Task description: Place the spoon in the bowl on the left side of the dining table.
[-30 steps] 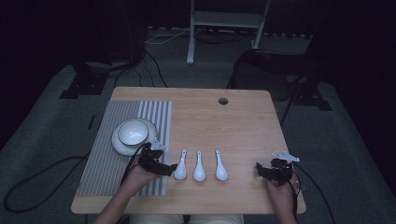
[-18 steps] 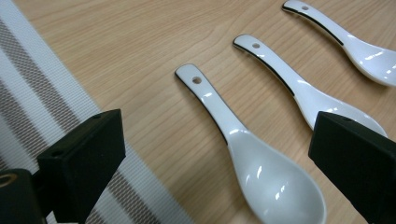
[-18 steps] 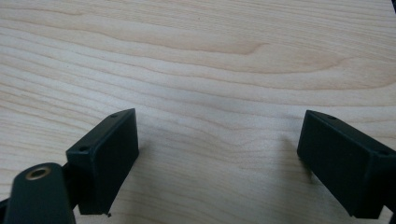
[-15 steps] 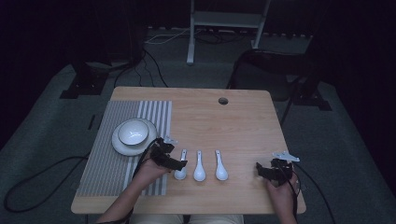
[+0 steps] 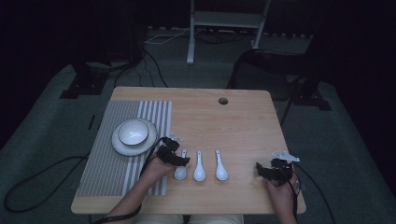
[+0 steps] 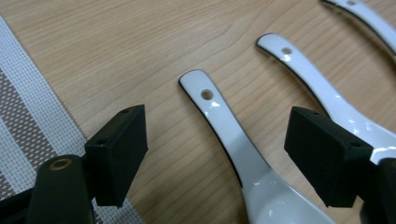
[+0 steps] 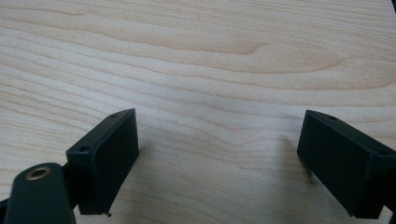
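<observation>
white spoon [image 6: 233, 140] on light wood table [image 5: 243, 121], striped placemat [image 5: 112, 163], dark carpeted room

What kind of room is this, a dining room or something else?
Probably a recording studio or lab, not a dining room. A lone wooden table stands in a dark room on carpet, with cables across the floor and black equipment stands around it. The bowl and three spoons look staged.
</observation>
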A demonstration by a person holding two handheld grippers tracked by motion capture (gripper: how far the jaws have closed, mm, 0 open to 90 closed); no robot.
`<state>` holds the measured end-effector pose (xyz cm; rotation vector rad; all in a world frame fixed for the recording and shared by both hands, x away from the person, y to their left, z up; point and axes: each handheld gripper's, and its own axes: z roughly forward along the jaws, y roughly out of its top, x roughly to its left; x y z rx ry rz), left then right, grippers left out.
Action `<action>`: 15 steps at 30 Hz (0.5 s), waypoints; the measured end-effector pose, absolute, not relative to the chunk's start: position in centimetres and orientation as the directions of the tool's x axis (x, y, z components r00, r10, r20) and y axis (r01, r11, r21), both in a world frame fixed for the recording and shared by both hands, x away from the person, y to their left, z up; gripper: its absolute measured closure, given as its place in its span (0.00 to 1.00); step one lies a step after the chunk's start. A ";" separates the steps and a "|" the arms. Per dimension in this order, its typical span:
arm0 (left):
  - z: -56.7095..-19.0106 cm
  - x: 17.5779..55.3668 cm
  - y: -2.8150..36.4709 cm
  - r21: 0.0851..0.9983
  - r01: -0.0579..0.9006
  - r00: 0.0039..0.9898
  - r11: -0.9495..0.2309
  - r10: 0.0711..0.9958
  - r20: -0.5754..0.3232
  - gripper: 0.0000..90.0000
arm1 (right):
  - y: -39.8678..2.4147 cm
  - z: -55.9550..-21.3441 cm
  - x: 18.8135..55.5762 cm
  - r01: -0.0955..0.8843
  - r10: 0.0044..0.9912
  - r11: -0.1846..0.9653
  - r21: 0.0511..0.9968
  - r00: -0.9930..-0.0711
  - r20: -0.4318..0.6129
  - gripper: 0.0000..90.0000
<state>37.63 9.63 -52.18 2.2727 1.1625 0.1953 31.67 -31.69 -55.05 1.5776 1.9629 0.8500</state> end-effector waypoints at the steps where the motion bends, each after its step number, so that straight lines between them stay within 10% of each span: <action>1: -52.3 37.7 9.6 0.550 0.706 0.604 -0.446 0.785 -0.139 0.29 | -31.7 -55.1 31.7 0.678 0.975 0.143 0.721 -0.221 0.015 0.13; 15: -52.2 37.6 9.7 0.554 0.699 0.603 -0.452 0.789 -0.117 0.63 | -31.7 -55.1 31.7 0.678 0.975 0.143 0.721 -0.221 0.015 0.13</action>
